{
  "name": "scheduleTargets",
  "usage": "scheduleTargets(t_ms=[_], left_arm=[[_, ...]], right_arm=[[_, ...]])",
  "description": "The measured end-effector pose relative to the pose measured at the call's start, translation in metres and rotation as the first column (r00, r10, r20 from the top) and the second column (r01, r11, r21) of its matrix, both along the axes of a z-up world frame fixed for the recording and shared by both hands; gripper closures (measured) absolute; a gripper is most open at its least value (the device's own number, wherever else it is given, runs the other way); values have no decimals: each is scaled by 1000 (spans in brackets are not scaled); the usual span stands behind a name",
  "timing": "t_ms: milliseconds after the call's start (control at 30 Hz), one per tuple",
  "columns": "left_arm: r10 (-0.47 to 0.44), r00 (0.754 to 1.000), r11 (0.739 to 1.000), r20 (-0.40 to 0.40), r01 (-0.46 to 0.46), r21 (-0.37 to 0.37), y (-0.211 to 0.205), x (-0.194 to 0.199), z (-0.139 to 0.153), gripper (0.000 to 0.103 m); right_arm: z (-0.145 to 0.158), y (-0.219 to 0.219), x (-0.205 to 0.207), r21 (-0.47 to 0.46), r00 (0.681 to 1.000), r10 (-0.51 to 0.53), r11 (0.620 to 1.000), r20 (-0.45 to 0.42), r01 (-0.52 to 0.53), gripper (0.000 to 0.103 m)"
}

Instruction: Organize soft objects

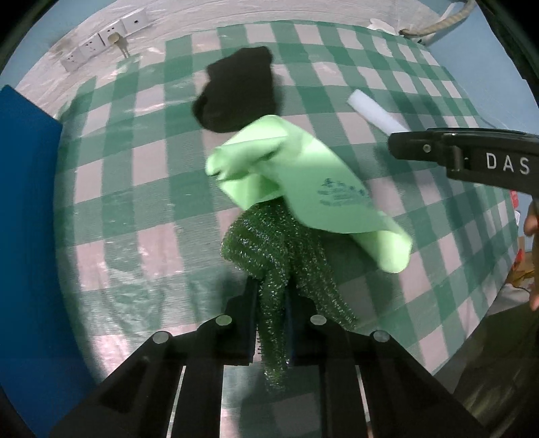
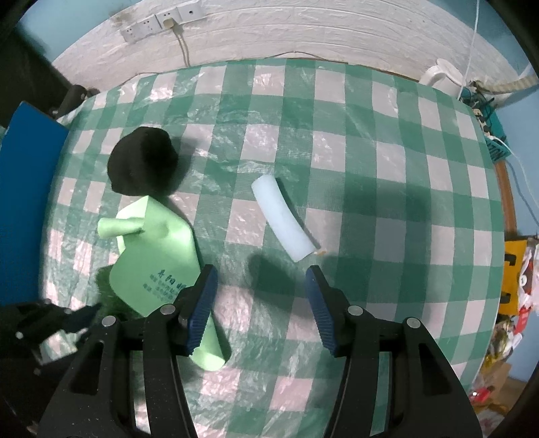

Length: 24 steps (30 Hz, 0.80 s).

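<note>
My left gripper (image 1: 271, 303) is shut on a dark green glittery scrubbing cloth (image 1: 269, 242), held just above the checked tablecloth. A light green cloth (image 1: 303, 182) drapes over the scrubber's far end; it also shows in the right wrist view (image 2: 155, 262). A black soft cloth (image 1: 235, 91) lies beyond it, also in the right wrist view (image 2: 141, 165). A white foam strip (image 2: 281, 217) lies mid-table, also in the left wrist view (image 1: 374, 113). My right gripper (image 2: 261, 303) is open and empty, just short of the foam strip. The left gripper (image 2: 67, 318) shows at lower left.
A blue panel (image 1: 27, 202) stands along the table's left edge. Wall sockets (image 2: 161, 22) sit on the white wall behind. A white kettle (image 2: 441, 75) and cables are at the far right corner. Clutter (image 2: 512, 286) lies beyond the right edge.
</note>
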State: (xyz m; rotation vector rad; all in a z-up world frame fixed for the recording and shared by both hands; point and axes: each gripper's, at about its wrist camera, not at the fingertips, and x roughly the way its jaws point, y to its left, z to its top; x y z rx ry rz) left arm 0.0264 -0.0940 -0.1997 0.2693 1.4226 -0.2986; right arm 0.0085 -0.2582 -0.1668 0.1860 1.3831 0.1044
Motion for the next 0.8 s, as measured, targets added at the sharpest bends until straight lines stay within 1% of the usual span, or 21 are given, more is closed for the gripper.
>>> scheduleTargets(t_ms=[133,300,367,400,433,500,567,633,700,733,767,800], left_arm=[[4,1000,1000,-2,-4,19,20,7,4,90],[48,999,999,-5,-48,15,54,28,11,86],[59,998,998,-9,-59,17,66,37,11,73],[60,998,998,-16,-60,16,71,42,10,69],[63,998,998,-21,-63,12,77,46,9,60],[69,998,997,-13,-69,17,81,47,7,48],[76,997,997,-9,-75,26,83,52,6,28],[86,996,996,-5,-86,25,87,52,7,21],[99,995,995,1,-99,21,82,51,4,20],[106,994,994,-5,-106,16,81,50,4,16],[116,993,993,-8,-116,10,79,49,2,16],[123,992,992,-8,-123,10,68,41,0,16]], right_arm=[[-3,0,4,-11,1000,8,1000,5,-8,48],[-8,-2,10,-24,1000,9,1000,-1,-9,48],[-10,-4,11,-25,1000,3,1000,-4,-4,48],[-10,-4,12,-26,1000,2,1000,-4,-2,48],[-10,-5,11,-26,1000,2,1000,-2,-2,48],[-9,-4,12,-26,1000,6,1000,3,-6,47],[-7,-3,13,-39,1000,15,999,12,-14,41],[-8,-2,16,-49,999,25,999,21,-24,39],[-9,-2,17,-48,999,31,998,24,-30,38],[-10,-2,17,-46,999,33,998,24,-32,38],[-11,-2,18,-46,999,33,998,23,-32,38],[-13,-2,17,-48,999,34,998,18,-33,38]])
